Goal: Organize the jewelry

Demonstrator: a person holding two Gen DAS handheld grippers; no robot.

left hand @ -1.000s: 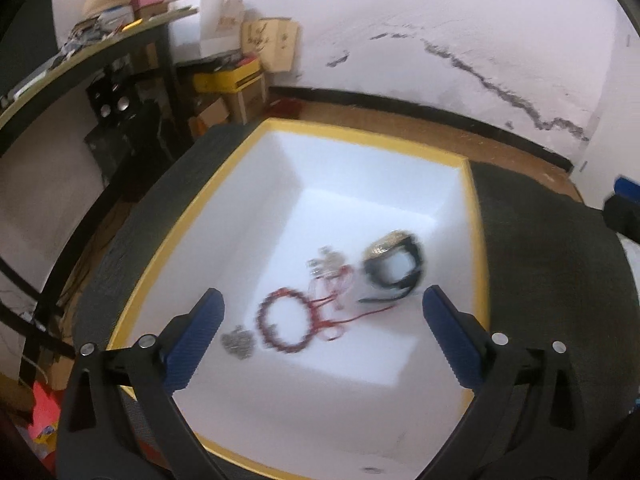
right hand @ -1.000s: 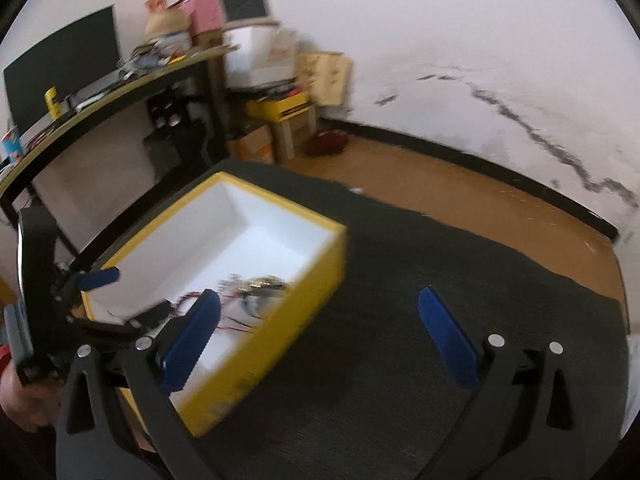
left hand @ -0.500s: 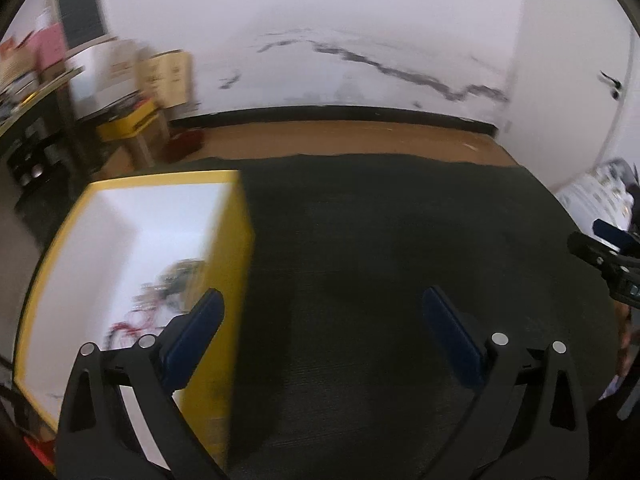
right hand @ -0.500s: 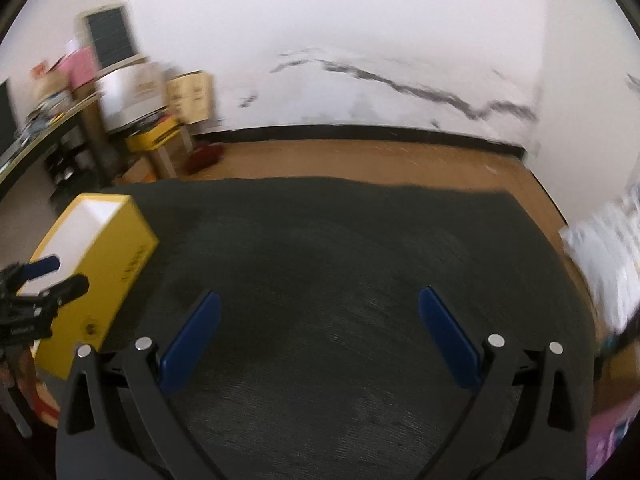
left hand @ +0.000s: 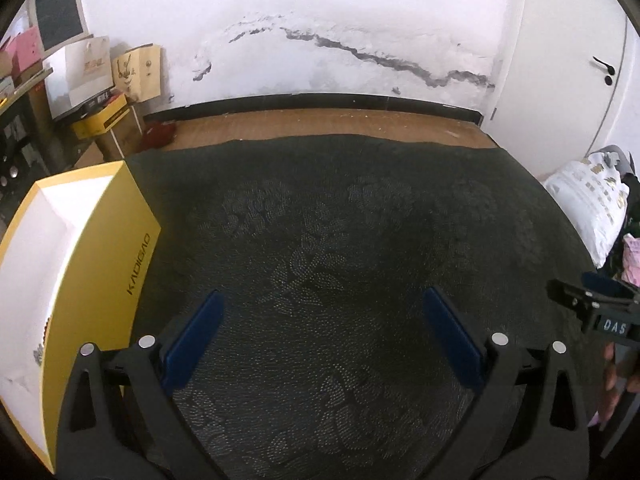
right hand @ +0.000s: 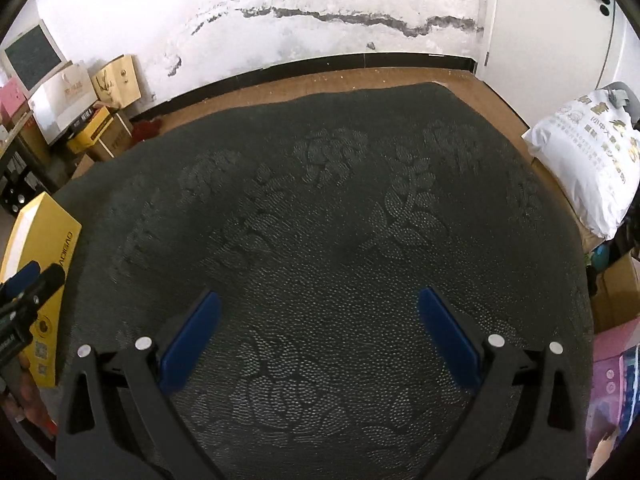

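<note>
A yellow box with a white inside (left hand: 92,264) stands at the left edge of a dark patterned cloth (left hand: 340,240). The jewelry in it is hidden, apart from a small silvery bit (left hand: 39,354) by its near wall. My left gripper (left hand: 320,332) is open and empty above the cloth, to the right of the box. My right gripper (right hand: 318,330) is open and empty above the middle of the cloth (right hand: 340,220). The box also shows at the far left of the right wrist view (right hand: 40,240). Each gripper shows at the edge of the other's view.
A white sack (right hand: 592,168) lies off the cloth's right edge. Cardboard boxes and paper bags (left hand: 116,80) stand by the cracked wall at the back left. A bare wooden floor strip (left hand: 320,124) runs behind the cloth. A door (left hand: 580,60) is at the right.
Both grippers have swung right, away from the box. The left one was above the jewelry in the box and now faces the bare cloth. The box has slid to the left edge of both views.
</note>
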